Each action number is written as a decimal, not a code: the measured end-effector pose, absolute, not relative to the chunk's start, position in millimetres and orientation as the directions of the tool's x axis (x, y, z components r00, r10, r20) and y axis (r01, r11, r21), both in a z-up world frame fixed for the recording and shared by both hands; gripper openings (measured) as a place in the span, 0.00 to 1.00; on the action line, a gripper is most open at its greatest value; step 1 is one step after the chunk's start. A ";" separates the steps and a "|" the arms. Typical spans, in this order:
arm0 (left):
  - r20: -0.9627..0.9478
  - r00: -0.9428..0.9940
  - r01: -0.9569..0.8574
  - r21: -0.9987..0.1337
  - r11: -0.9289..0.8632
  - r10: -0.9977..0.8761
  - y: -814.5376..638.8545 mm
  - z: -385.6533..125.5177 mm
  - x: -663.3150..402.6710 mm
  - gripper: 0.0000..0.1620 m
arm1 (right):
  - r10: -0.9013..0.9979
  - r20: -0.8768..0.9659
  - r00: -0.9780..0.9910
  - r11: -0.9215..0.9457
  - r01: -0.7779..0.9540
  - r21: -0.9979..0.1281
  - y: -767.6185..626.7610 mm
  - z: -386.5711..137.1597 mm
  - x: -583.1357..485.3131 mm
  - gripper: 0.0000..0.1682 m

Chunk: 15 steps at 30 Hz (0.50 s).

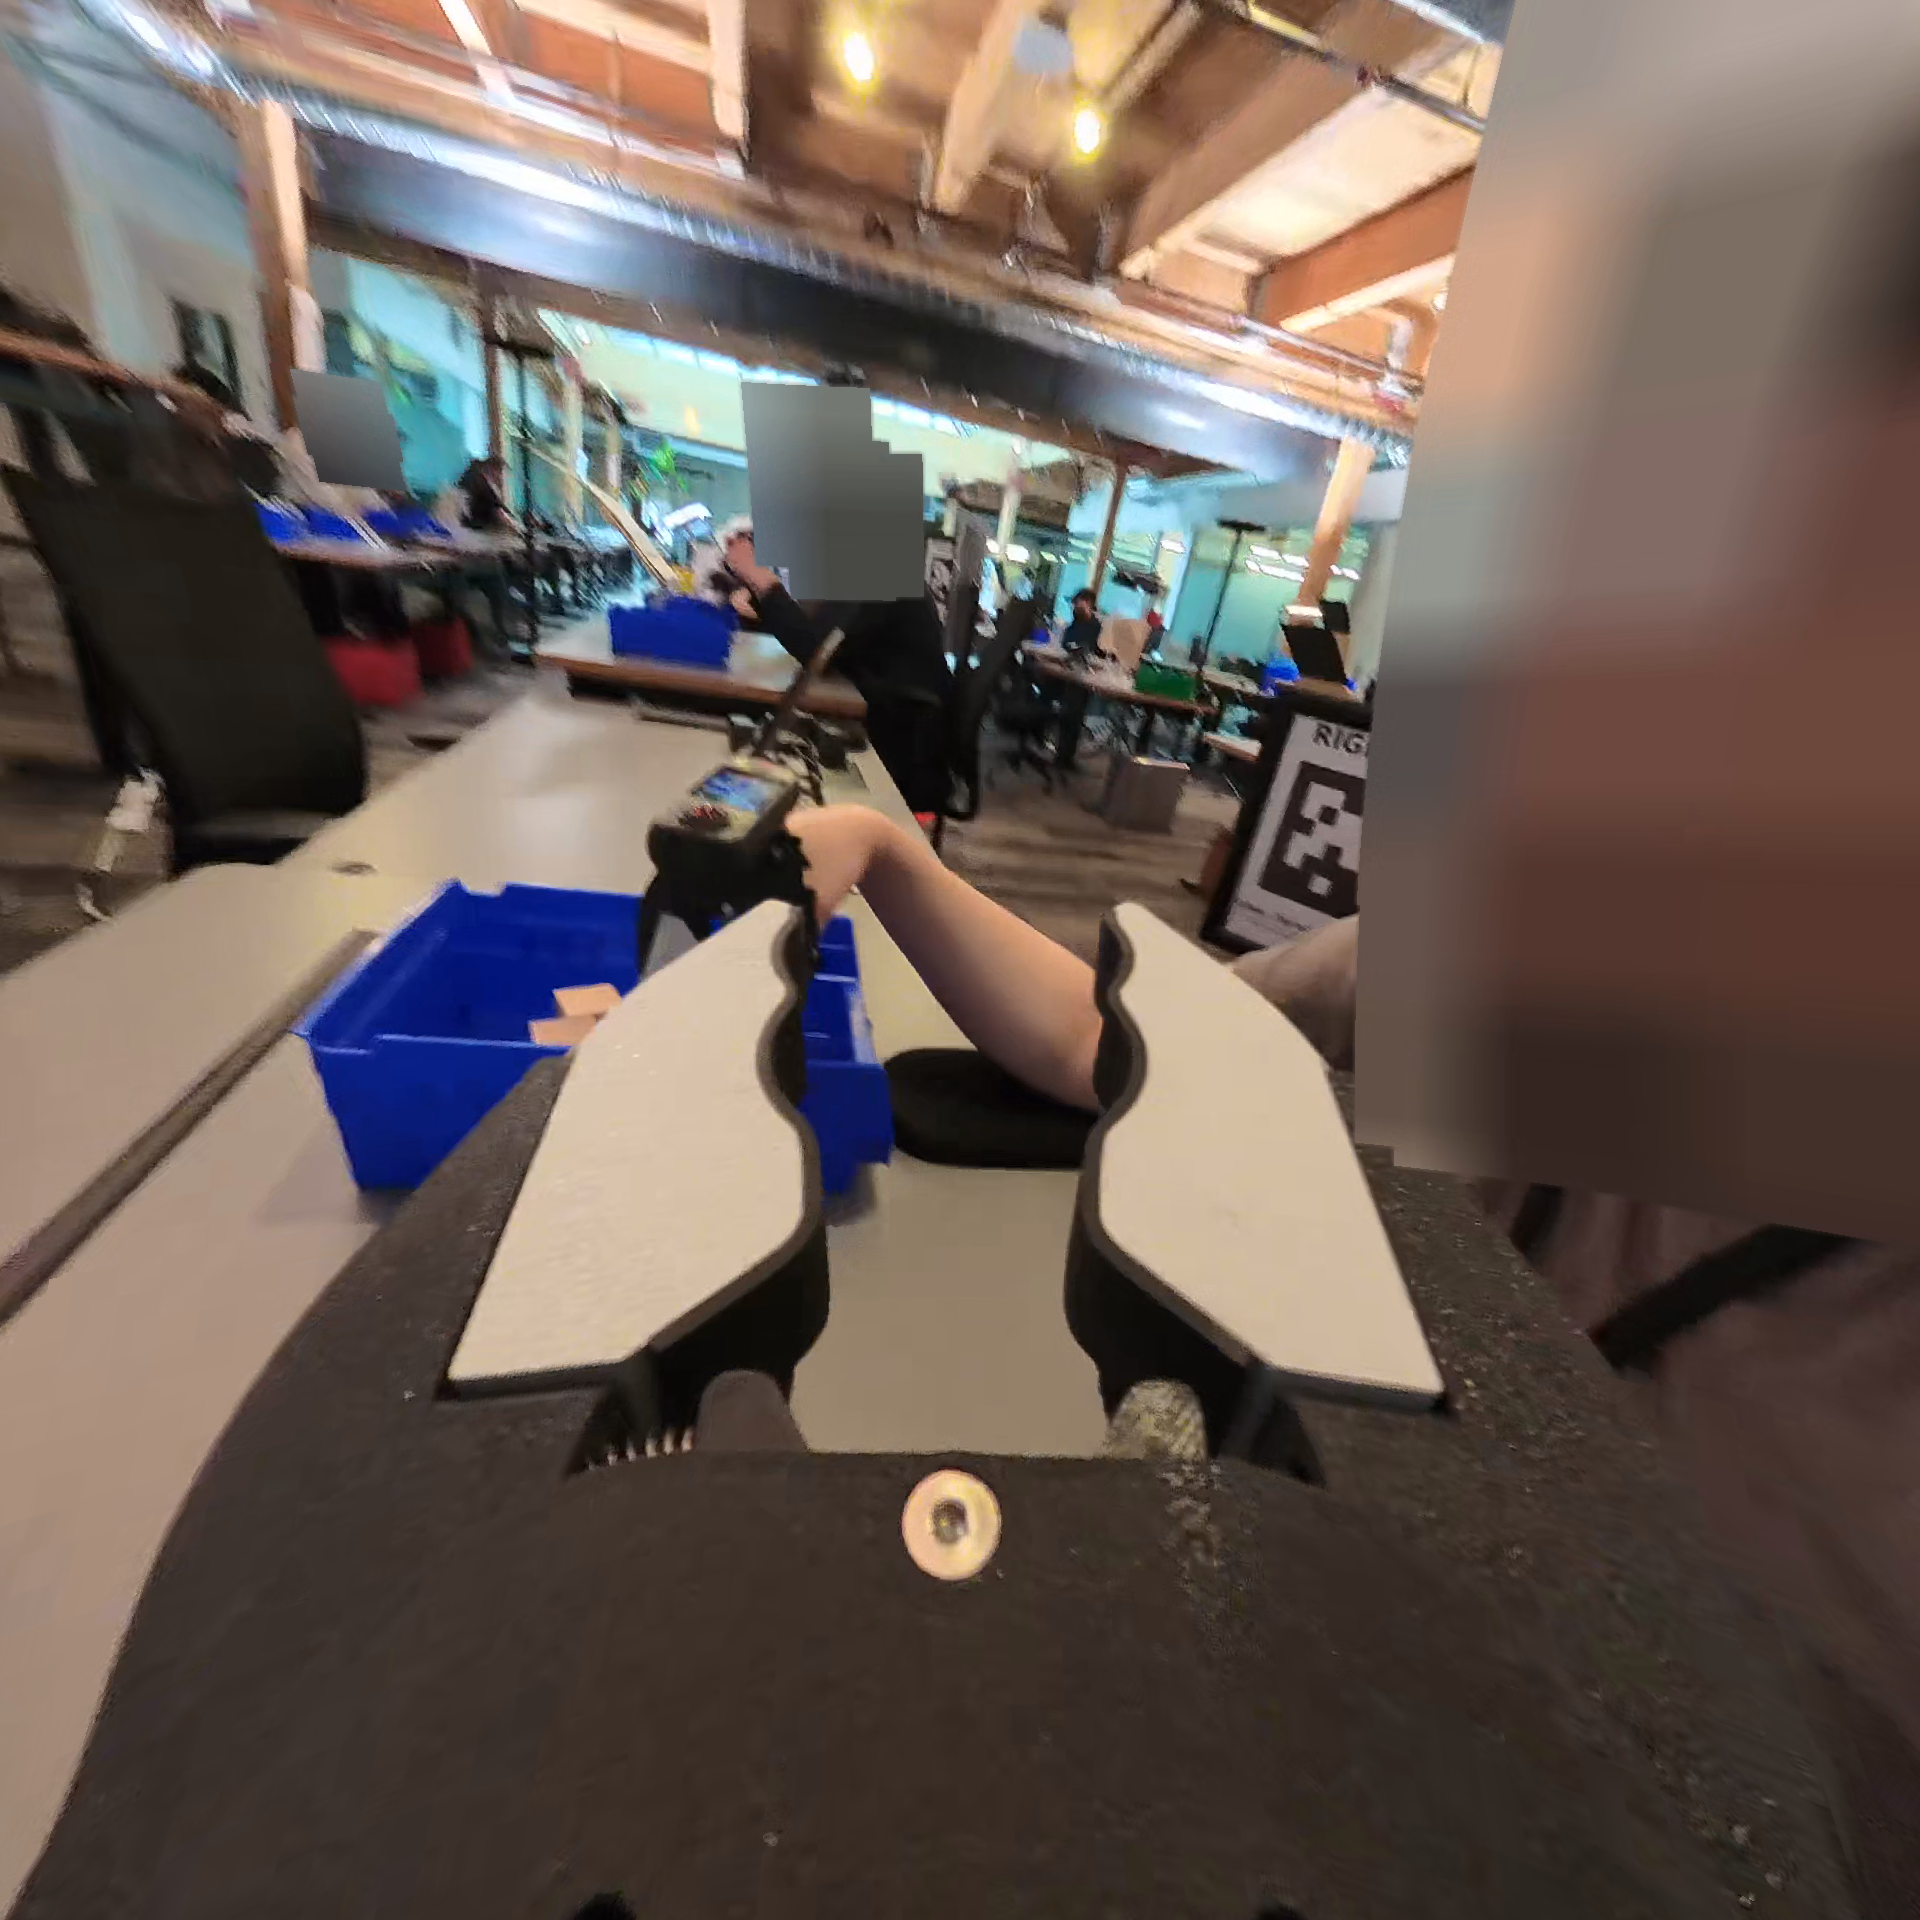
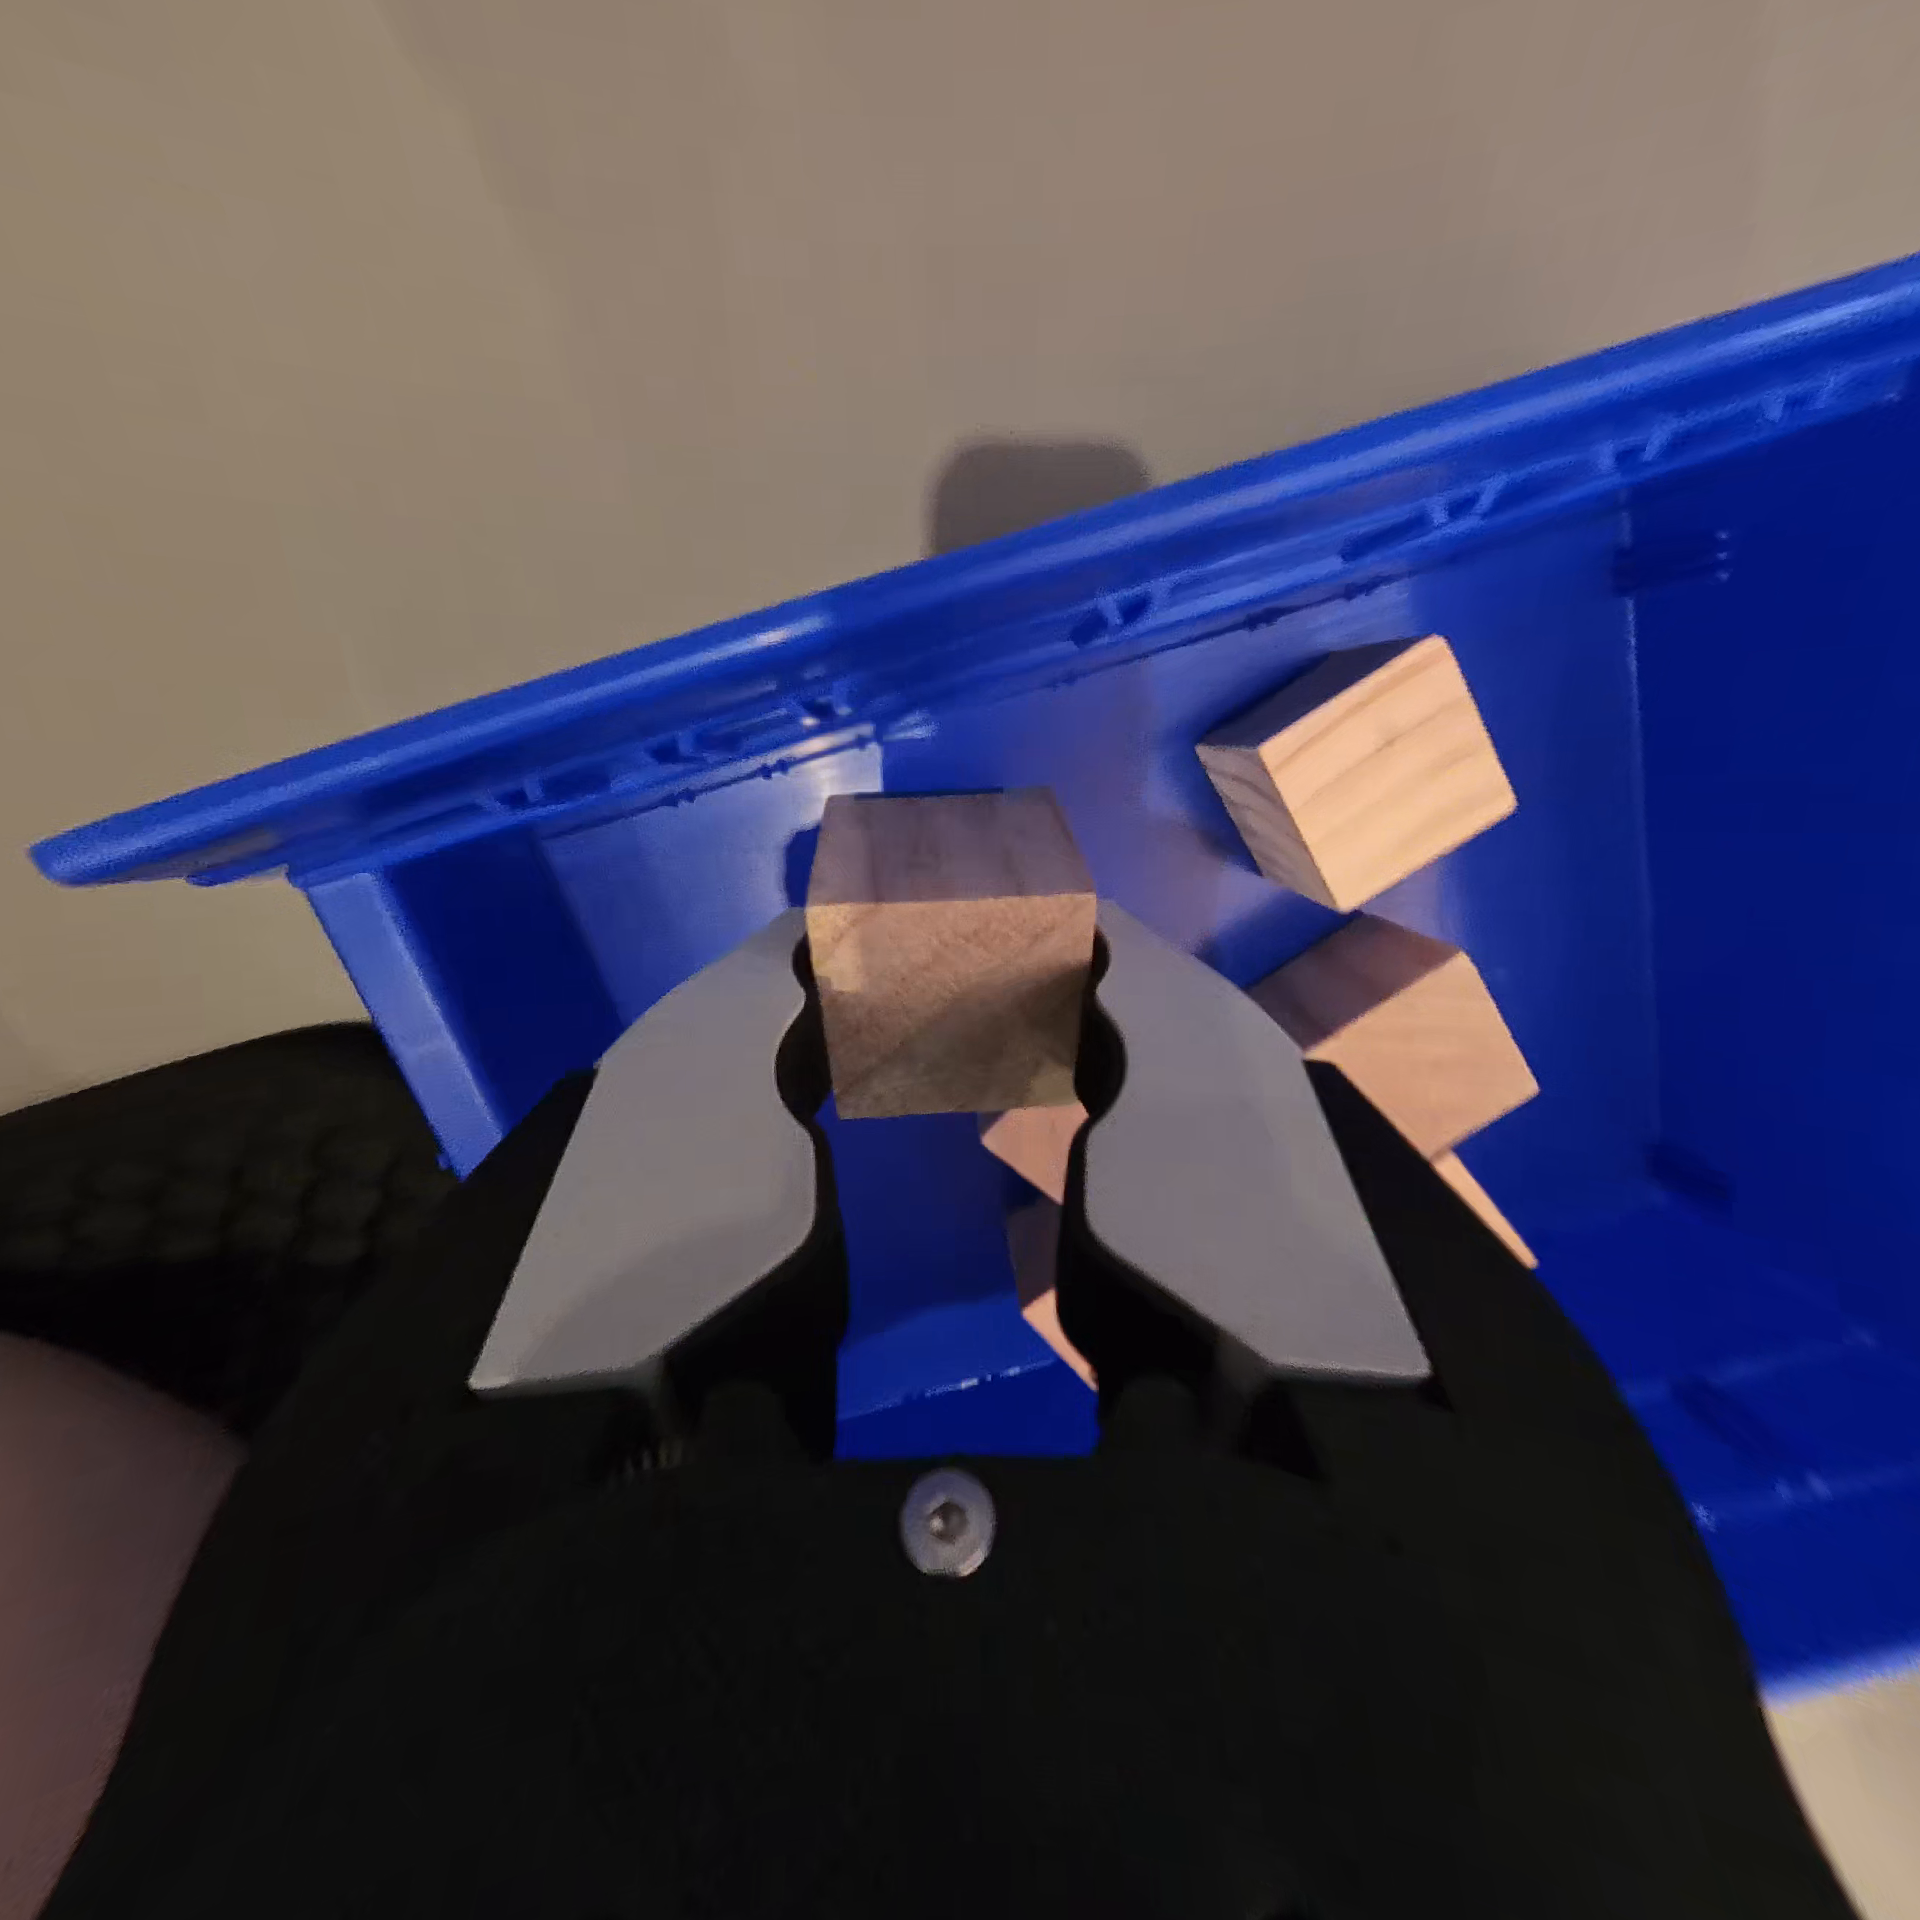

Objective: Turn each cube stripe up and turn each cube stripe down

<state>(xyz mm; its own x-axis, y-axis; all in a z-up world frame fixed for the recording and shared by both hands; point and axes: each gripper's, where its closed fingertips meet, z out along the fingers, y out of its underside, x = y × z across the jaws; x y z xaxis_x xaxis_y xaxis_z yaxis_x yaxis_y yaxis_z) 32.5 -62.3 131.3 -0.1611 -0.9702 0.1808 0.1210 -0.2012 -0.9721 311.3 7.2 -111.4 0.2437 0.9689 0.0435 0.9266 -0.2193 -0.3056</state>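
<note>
1. The right gripper point(image 2: 951, 997) had its fingers closed on a wooden cube point(image 2: 951, 1003), clamped by two opposite sides near the fingertips and held over the inside of the blue bin point(image 2: 623, 707); the visible faces of that cube showed plain wood grain, with no stripe to be seen.
2. Further cubes lay inside the bin to the right of the held one — a pale cube point(image 2: 1356, 774) near the far wall, tilted, a second cube point(image 2: 1413, 1039) just below it, and other wooden pieces point(image 2: 1039, 1278) partly hidden behind the right finger.
3. The left gripper point(image 1: 951, 997) was held above the grey table point(image 1: 156, 987), its fingers spread wide with nothing between them.
4. In the left wrist view the bin point(image 1: 436, 1081) stood on the table ahead and to the left, with wooden blocks point(image 1: 577, 1013) showing above its rim.
5. The other gripper point(image 1: 727, 842) reached down into the bin — a bare forearm point(image 1: 966, 935) ran back from it and rested on a black pad point(image 1: 987, 1112).
6. Behind, blurred, were more tables, blue bins and a seated person in dark clothing point(image 1: 894, 675).
</note>
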 end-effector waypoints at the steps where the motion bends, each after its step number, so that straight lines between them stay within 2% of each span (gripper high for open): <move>1: 0.183 -0.149 0.128 -0.971 -0.203 -0.972 -58.9 131.4 31.2 0.32 | 0.972 0.034 0.233 -0.212 0.929 -0.304 7.1 -115.6 309.4 0.28; 4: 0.215 -0.148 0.072 -0.971 -0.227 -0.965 -58.0 127.4 27.8 0.32 | 0.972 0.027 0.234 -0.222 0.948 -0.230 8.8 -130.7 313.5 0.28; 9: 0.155 -0.115 0.098 -0.981 -0.167 -0.981 -60.2 136.8 16.7 0.29 | 0.961 0.043 0.274 -0.266 0.954 -0.139 17.1 -147.5 321.3 0.28; 15: 0.143 -0.157 0.092 -0.983 -0.158 -0.977 -63.3 135.1 9.5 0.21 | 0.952 0.045 0.303 -0.295 0.947 -0.127 22.0 -153.8 320.7 0.28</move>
